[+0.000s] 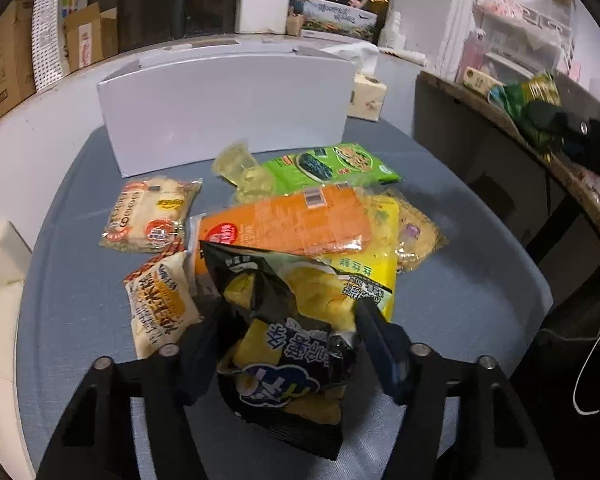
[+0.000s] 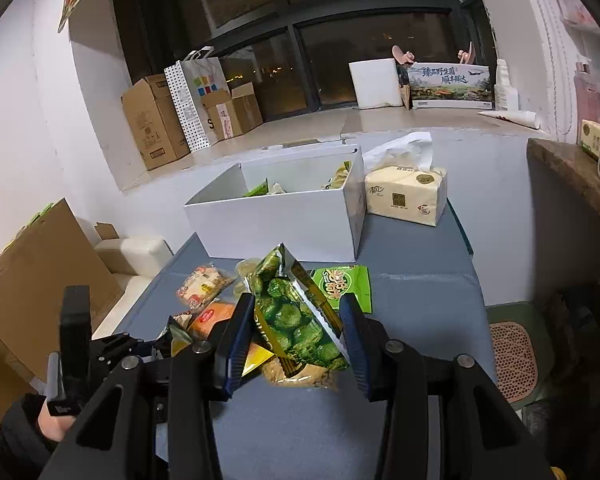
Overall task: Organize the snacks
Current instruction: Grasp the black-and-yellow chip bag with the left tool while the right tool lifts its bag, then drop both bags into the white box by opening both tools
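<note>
Holding a green pea-snack bag [image 2: 296,316] above the desk's [image 2: 420,292] near edge, the right gripper [image 2: 296,344] faces the white box [image 2: 276,224] straight ahead; the left gripper [image 1: 292,344] pinches a black-and-yellow chip bag [image 1: 288,344] over the pile.

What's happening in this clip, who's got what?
A person with two handheld grippers is sorting snack packs into a white box. The left gripper is closed on a black-and-yellow chip bag above the pile on the blue table. The right gripper holds a green pea snack bag lifted off the table. The box already contains a few packs.
</note>
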